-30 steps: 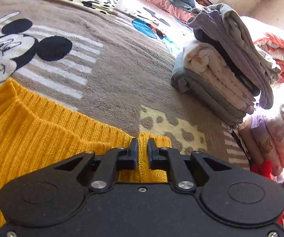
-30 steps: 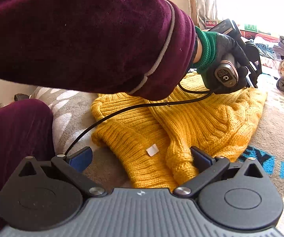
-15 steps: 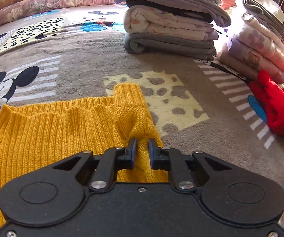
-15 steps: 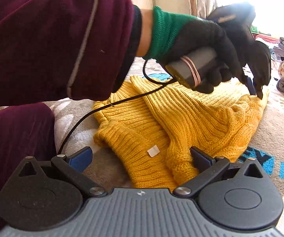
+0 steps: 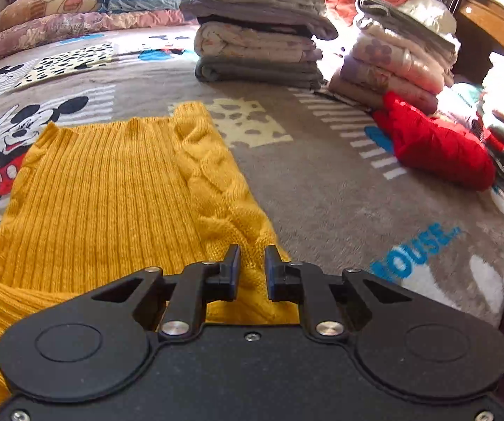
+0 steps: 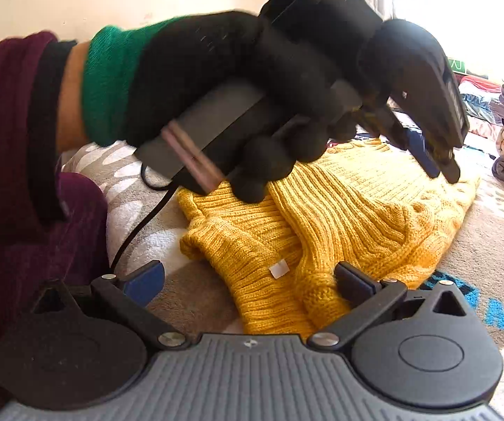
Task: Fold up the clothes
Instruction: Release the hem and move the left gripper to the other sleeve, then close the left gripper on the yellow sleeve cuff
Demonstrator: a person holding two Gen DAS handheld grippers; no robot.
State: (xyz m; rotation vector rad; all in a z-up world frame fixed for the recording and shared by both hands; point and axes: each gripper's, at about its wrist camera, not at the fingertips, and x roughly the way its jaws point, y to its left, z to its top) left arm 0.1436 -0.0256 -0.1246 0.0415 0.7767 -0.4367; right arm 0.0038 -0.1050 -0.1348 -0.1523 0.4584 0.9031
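Note:
A mustard-yellow knit sweater [image 5: 111, 189] lies flat on the bed, with a cable-knit sleeve folded along its right side. My left gripper [image 5: 252, 263] hovers over the sweater's near right edge. Its jaws are opening, still only a narrow gap apart, with no cloth pinched between them. In the right wrist view a black-gloved hand [image 6: 252, 87] holds the left gripper [image 6: 441, 165] above the sweater [image 6: 357, 217]. My right gripper [image 6: 250, 282] stands wide open at the sweater's collar end, where a white label [image 6: 279, 268] shows.
Two stacks of folded clothes [image 5: 259, 49] [image 5: 399, 52] stand at the back of the cartoon-mouse blanket [image 5: 322, 182]. A red garment [image 5: 434, 144] lies to the right, pillows [image 5: 59, 10] at the far left. A maroon sleeve [image 6: 2, 133] and a black cable [image 6: 139, 224] cross the right wrist view.
The left gripper carried the sleeve cuff back across the sweater, rolled level and let its jaws part; the sleeve now lies along the sweater's side. The right gripper kept still.

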